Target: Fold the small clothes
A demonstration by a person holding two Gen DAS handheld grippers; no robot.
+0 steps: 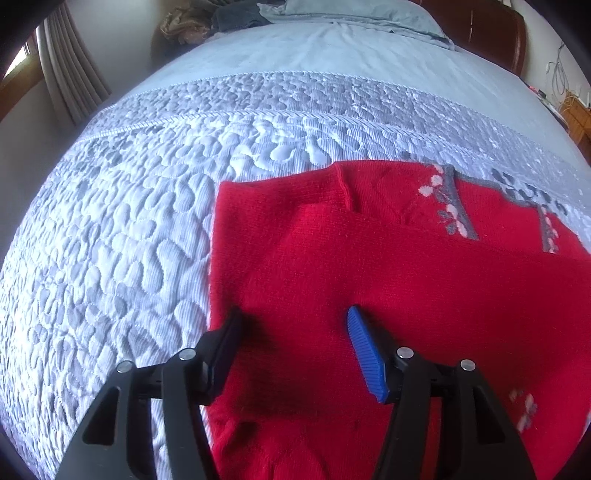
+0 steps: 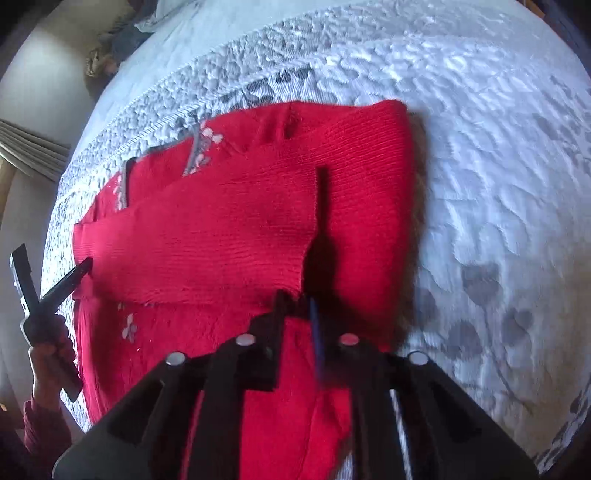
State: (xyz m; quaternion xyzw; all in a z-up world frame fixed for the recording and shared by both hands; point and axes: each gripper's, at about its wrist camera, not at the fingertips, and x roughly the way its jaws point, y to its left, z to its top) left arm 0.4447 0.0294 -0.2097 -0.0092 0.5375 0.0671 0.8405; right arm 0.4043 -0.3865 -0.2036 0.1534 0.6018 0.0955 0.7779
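Observation:
A red knit sweater (image 1: 369, 280) with grey and white flower trim lies on the bed, its sleeves folded across the body. My left gripper (image 1: 293, 317) is open and empty, just above the sweater's left part. In the right wrist view the sweater (image 2: 229, 229) fills the middle. My right gripper (image 2: 295, 299) is shut on the cuff edge of the folded sleeve (image 2: 295, 273). The left gripper also shows in the right wrist view (image 2: 77, 273) at the sweater's far side, held by a hand.
The bed carries a light blue quilted cover (image 1: 129, 229). Pillows and bundled cloth (image 1: 332, 14) lie at the head, by a brown headboard (image 1: 491, 29). Curtains (image 1: 70, 74) hang at the left. A wooden bedside unit (image 1: 576, 114) stands at the right.

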